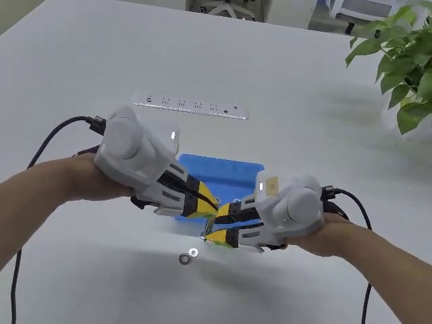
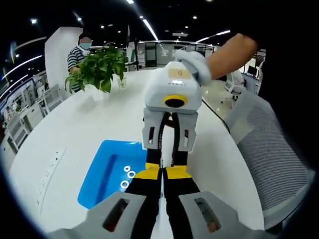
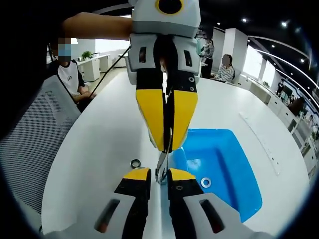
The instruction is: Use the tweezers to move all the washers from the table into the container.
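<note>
The two claws meet tip to tip over the near edge of the blue tray (image 1: 226,170), which sits in the middle of the white surface (image 1: 81,81). The left claw (image 1: 208,205) comes in from the left and is pressed together along the tweezers (image 3: 165,153), the thin metal lying in the slit between its yellow tips. The right claw (image 1: 215,225) faces it from the right. It is closed down to a narrow gap and pinches the lower end of the tweezers.

From the right gripper view the tweezers run down out of the left claw and end between the right claw's tips, just above the surface beside the tray's edge.

Just in front of the claws, on the bare surface, lies one washer (image 1: 184,258) with a second washer (image 1: 194,253) touching it or nearly so. Inside the tray the left gripper view shows three washers (image 2: 128,175) lying close together on the blue floor.

A power strip (image 1: 191,106) lies flat beyond the tray, well apart from it. A leafy plant (image 1: 405,61) stands at the far right corner. A cable (image 1: 50,138) trails from the left gripper across the surface.
</note>
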